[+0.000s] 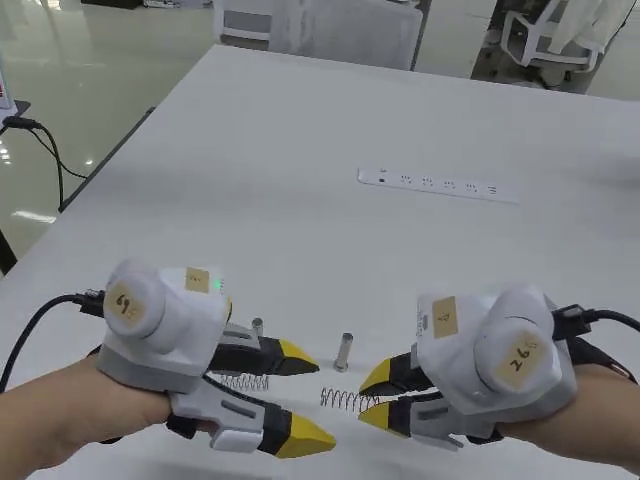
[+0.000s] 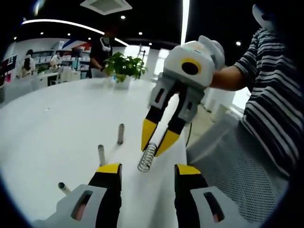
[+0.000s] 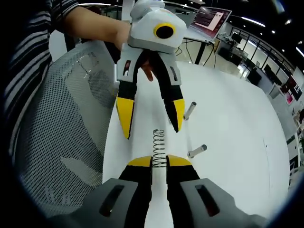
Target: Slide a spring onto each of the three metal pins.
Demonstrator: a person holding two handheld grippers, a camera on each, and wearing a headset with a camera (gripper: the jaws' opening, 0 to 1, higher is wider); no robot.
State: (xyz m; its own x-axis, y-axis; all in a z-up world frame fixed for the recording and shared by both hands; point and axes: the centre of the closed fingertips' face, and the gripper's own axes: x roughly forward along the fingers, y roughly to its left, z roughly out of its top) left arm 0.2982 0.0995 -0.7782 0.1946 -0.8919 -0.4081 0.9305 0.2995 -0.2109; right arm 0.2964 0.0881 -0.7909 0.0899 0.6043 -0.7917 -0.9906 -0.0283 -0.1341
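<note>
My right gripper (image 1: 378,397) is shut on one end of a thin wire spring (image 1: 343,400), which lies low over the white table and points left. In the right gripper view the spring (image 3: 159,146) sticks out from between the nearly closed jaws. My left gripper (image 1: 303,392) faces it, open and holding nothing, with its jaws on either side of the spring's free end. A second spring (image 1: 245,381) lies on the table under the left gripper. Two short metal pins (image 1: 257,326) (image 1: 345,352) stand just beyond the grippers. A third pin (image 2: 63,187) is in the left gripper view.
A white power strip (image 1: 440,185) lies further back on the white table (image 1: 300,150). A grey mesh chair (image 3: 71,123) stands at the table's near edge. Office chairs (image 1: 545,35) stand beyond the far end.
</note>
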